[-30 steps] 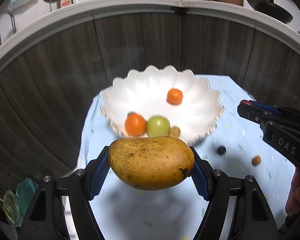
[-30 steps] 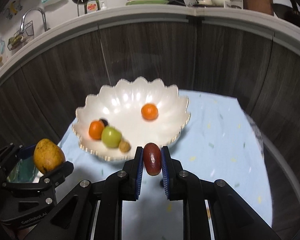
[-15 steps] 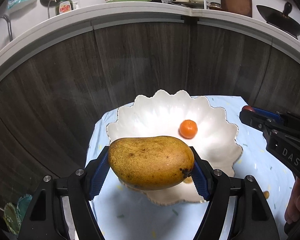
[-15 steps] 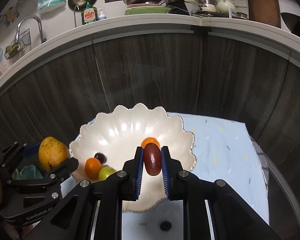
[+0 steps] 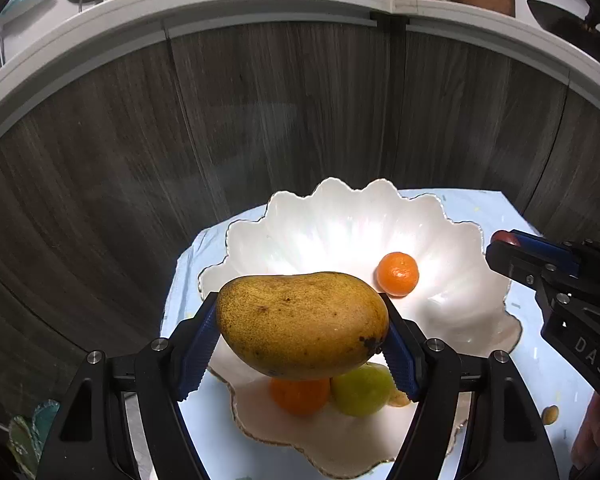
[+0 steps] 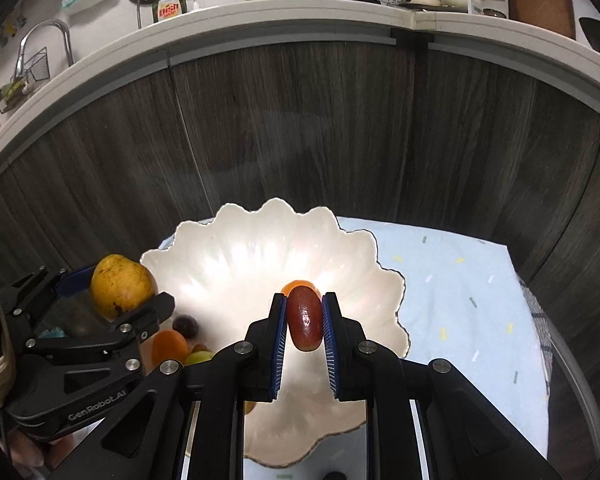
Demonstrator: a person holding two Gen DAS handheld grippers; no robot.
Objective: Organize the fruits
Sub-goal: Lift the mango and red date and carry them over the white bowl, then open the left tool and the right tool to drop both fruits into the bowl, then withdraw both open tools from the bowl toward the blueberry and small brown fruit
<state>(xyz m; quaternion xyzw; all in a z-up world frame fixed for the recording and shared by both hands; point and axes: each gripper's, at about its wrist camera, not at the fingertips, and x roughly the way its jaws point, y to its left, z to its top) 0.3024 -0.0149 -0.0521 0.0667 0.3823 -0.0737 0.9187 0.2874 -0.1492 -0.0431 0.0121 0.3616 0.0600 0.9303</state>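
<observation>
My left gripper (image 5: 300,328) is shut on a yellow-brown mango (image 5: 302,322) and holds it above the near left part of a white scalloped bowl (image 5: 340,216). The mango also shows in the right wrist view (image 6: 118,284). My right gripper (image 6: 304,320) is shut on a small dark red oval fruit (image 6: 304,322) above the bowl (image 6: 260,240). In the bowl lie an orange (image 5: 398,273), a second orange (image 5: 300,396), a green fruit (image 5: 362,390), a small brown fruit (image 5: 398,399) and a dark grape (image 6: 186,325).
The bowl stands on a light blue cloth (image 6: 460,280) on a small table before dark wood cabinet panels (image 5: 260,120). A small brown fruit (image 5: 550,414) lies on the cloth right of the bowl. A dark fruit (image 6: 334,475) lies near the front edge.
Both grippers have moved forward over the bowl with their fruits still held. The bowl now sits closer and lower in both views.
</observation>
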